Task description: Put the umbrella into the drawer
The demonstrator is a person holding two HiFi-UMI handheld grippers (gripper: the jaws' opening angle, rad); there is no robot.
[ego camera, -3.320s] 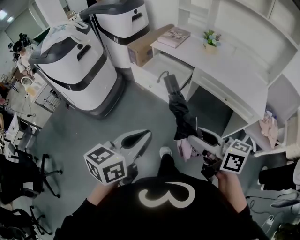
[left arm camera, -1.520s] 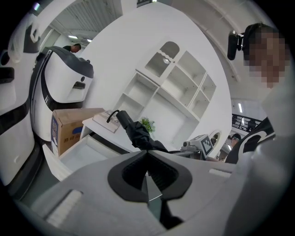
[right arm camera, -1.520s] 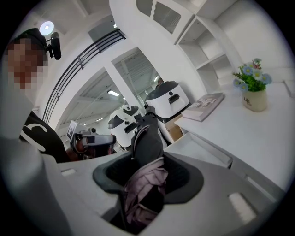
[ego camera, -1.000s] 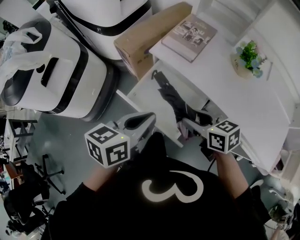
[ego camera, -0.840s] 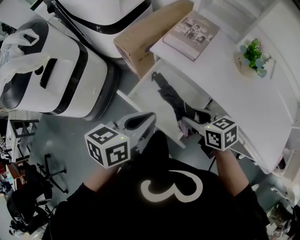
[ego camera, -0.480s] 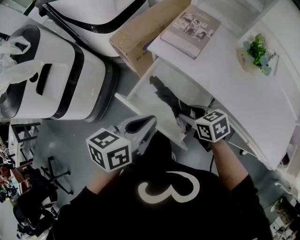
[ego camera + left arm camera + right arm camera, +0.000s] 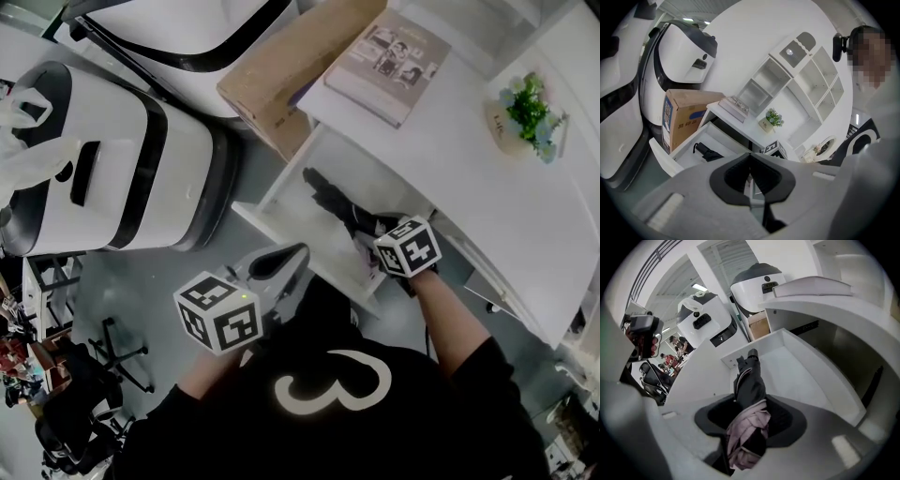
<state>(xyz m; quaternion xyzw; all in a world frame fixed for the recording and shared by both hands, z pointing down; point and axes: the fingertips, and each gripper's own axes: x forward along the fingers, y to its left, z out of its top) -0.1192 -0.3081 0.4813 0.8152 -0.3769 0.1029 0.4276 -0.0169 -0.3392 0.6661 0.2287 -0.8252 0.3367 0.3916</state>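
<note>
Lay-down step
Your R gripper (image 7: 747, 420) clenched the folded black fabric umbrella (image 7: 749, 380) (L gripper (image 7: 750, 161) closed, empty); you prob. needed it flat in the open white drawer (image 7: 806, 376) before release.

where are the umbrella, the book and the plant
umbrella (image 7: 337, 202), head view, folded dark canopy
book (image 7: 389, 64), head view, middle of cover
plant (image 7: 528, 101), head view, green leaves

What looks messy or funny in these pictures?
The umbrella isn't wrapped up neatly. Its pinkish cloth bunches out loose where the right gripper pinches it. The dark end reaches into the open drawer. Nothing else stands out.
</note>
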